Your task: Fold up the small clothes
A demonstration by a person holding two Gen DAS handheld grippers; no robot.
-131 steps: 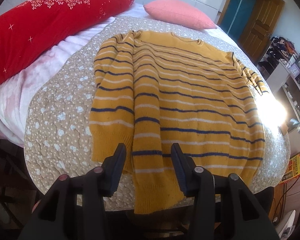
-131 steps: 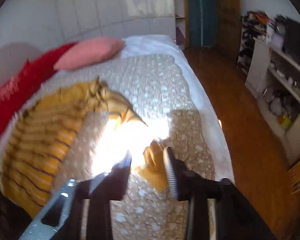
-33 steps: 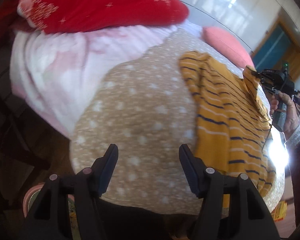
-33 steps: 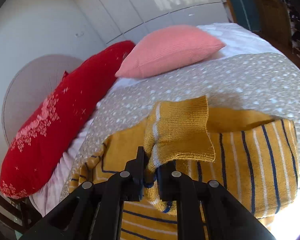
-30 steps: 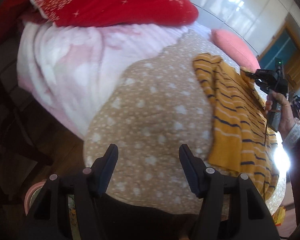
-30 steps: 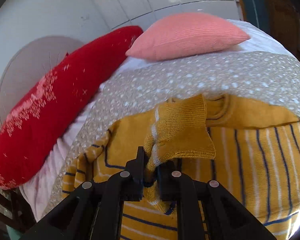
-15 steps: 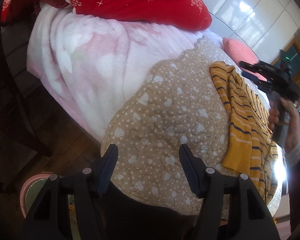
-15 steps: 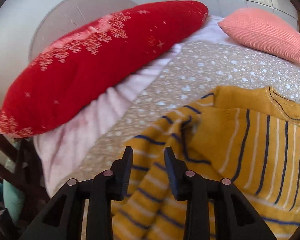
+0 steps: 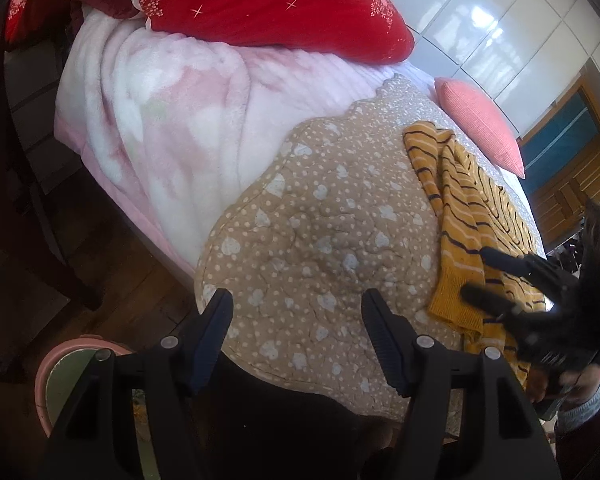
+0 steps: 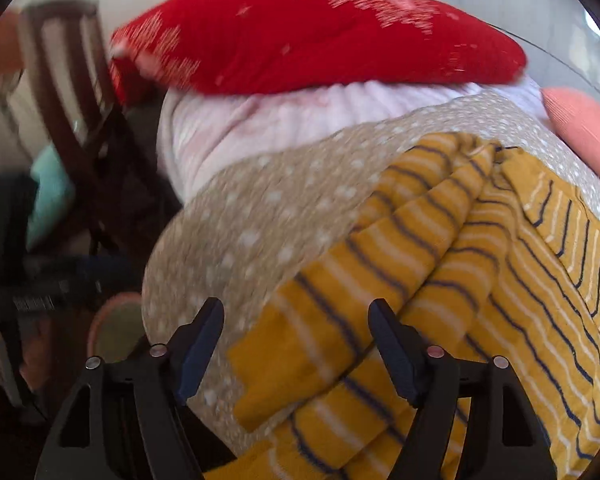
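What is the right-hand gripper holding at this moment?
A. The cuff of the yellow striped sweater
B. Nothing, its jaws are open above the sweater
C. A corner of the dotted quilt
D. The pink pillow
B: the right gripper has just been opening, and its jaws stand wide apart over the sweater, whose sleeve lies loose on the quilt.

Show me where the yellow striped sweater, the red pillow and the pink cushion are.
yellow striped sweater point(image 10: 480, 264): right wrist view, on the folded sleeve.
red pillow point(image 9: 268, 4): left wrist view, on its middle.
pink cushion point(image 9: 478, 120): left wrist view, on its knitted face.
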